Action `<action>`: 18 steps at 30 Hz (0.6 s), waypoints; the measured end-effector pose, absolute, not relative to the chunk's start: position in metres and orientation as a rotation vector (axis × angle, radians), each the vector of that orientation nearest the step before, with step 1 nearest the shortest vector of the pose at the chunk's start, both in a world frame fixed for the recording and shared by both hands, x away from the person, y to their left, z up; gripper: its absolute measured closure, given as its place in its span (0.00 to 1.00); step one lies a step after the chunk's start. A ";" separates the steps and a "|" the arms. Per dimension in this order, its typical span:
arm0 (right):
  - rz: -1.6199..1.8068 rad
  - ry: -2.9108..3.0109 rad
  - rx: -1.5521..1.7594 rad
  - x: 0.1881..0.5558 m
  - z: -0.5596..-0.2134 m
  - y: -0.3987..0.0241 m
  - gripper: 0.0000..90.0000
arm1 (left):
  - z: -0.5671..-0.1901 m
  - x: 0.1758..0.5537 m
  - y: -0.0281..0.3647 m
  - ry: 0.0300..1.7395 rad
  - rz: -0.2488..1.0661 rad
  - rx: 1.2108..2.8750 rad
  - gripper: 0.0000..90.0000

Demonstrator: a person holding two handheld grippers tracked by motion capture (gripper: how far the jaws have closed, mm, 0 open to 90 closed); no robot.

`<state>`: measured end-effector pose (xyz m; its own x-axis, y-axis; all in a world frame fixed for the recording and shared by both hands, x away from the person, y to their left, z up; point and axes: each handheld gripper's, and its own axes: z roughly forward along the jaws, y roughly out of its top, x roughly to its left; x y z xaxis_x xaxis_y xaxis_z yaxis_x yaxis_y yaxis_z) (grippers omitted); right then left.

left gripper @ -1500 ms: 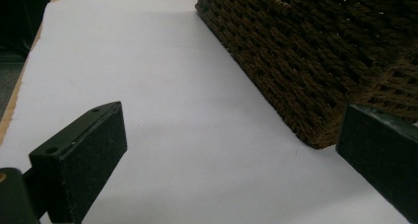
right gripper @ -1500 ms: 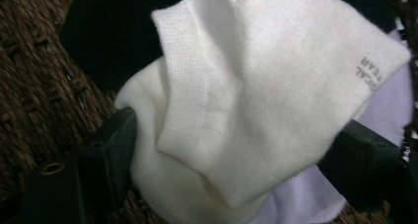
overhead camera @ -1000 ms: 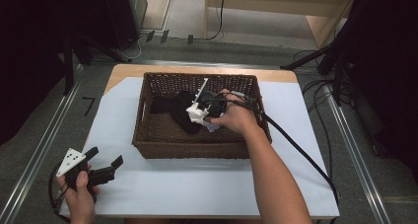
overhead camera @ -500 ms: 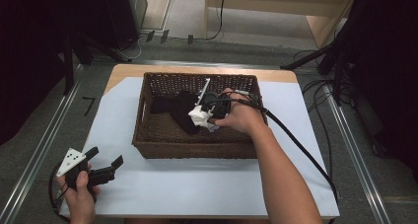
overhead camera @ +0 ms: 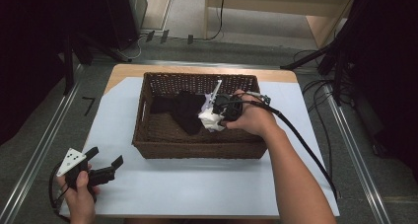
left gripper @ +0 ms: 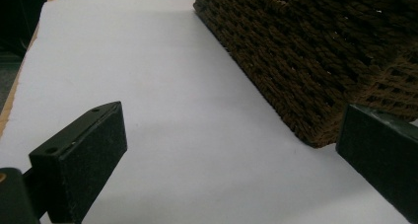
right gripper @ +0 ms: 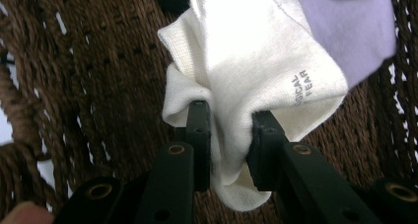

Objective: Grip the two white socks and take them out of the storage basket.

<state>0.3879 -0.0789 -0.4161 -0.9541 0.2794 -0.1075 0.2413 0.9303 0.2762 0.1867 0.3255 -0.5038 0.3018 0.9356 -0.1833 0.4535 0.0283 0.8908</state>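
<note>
A brown wicker basket (overhead camera: 162,135) stands on the white sheet in the high view. Inside it lie a black garment (overhead camera: 182,110) and a white sock (overhead camera: 211,119). My right gripper (overhead camera: 217,116) reaches into the basket and is shut on the white sock (right gripper: 246,61), whose fabric bunches between the two black jaws; small grey lettering shows on it. A lilac cloth (right gripper: 355,31) lies just behind the sock. My left gripper (overhead camera: 106,166) rests low over the sheet's near left corner, open, with nothing between its fingers (left gripper: 81,157), beside the basket's corner (left gripper: 315,76).
The white sheet (overhead camera: 197,184) covers the tabletop, with bare room in front of the basket and to its left. A black cable (overhead camera: 305,145) trails from the right gripper across the sheet to the right. Metal rails and cables run along the floor on both sides.
The right gripper has shifted slightly toward the basket's near side with the white sock in it. The left gripper has stayed where it was.
</note>
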 end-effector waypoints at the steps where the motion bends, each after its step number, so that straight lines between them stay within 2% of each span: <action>1: 0.394 2.944 0.399 0.387 -0.416 -0.081 0.83 | -0.504 0.187 0.325 1.305 0.615 1.587 0.00; 18: 0.380 2.940 0.423 0.378 -0.401 -0.118 0.83 | -0.504 0.187 0.325 1.306 0.616 1.589 0.00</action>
